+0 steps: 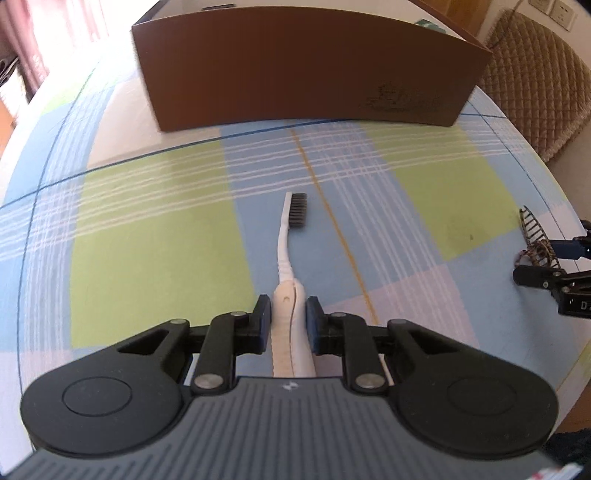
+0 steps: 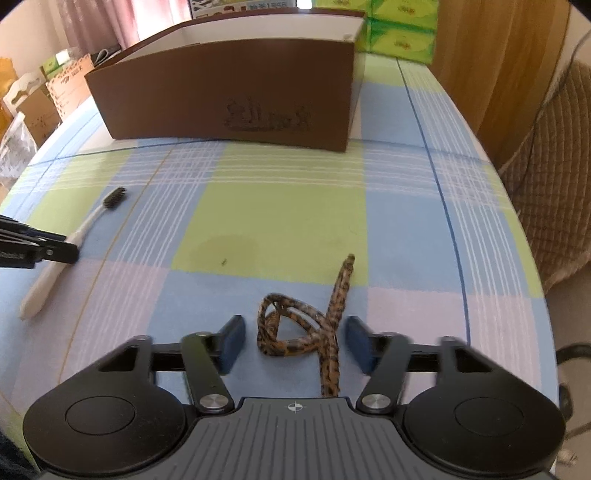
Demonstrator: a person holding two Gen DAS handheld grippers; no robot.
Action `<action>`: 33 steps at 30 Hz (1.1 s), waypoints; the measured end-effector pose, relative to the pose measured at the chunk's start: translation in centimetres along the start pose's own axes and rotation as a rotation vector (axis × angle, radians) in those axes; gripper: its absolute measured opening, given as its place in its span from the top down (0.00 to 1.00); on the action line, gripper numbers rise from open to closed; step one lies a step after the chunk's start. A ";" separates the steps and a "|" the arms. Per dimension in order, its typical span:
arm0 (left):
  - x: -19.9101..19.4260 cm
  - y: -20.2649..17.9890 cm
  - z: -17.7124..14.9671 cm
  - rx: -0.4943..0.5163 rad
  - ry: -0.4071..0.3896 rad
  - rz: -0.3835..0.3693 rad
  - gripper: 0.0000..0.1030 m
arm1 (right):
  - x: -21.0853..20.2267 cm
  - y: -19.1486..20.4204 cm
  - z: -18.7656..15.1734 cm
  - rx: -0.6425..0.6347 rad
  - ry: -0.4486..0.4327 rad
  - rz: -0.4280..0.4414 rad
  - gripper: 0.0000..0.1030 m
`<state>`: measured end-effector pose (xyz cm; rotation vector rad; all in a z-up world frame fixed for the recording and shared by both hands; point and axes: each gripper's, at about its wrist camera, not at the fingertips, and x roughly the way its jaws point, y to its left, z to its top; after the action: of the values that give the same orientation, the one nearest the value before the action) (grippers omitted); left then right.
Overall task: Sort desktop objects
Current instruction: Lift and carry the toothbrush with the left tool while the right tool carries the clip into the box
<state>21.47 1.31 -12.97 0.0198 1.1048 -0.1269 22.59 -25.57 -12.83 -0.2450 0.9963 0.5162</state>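
Observation:
A white toothbrush (image 1: 284, 240) with dark bristles lies on the checked tablecloth, head pointing toward the brown box (image 1: 295, 66). My left gripper (image 1: 288, 317) is shut on its thick handle, both pads against the sides. The right wrist view shows the same toothbrush (image 2: 88, 225) at far left with the left gripper (image 2: 70, 253) on it. A leopard-patterned hair clip (image 2: 338, 295) rests on the cloth between the wide-apart pads of my right gripper (image 2: 295, 343), which is open and not touching it. In the left wrist view, the clip (image 1: 532, 236) and right gripper (image 1: 535, 273) sit at the right edge.
The brown box (image 2: 221, 88), open on top, stands at the back of the table. A quilted chair (image 2: 554, 184) stands off the right table edge. Green tissue packs (image 2: 399, 33) sit behind the box, cardboard cartons (image 2: 55, 85) to the left.

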 end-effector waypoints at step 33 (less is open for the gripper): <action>-6.3 2.6 2.8 -0.106 -0.178 -0.051 0.84 | -3.0 5.0 7.6 -0.119 -0.149 0.176 0.64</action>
<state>21.45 4.25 -6.27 -0.1132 0.9334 -0.1133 24.24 -19.03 -6.06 -0.2225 0.8468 0.7453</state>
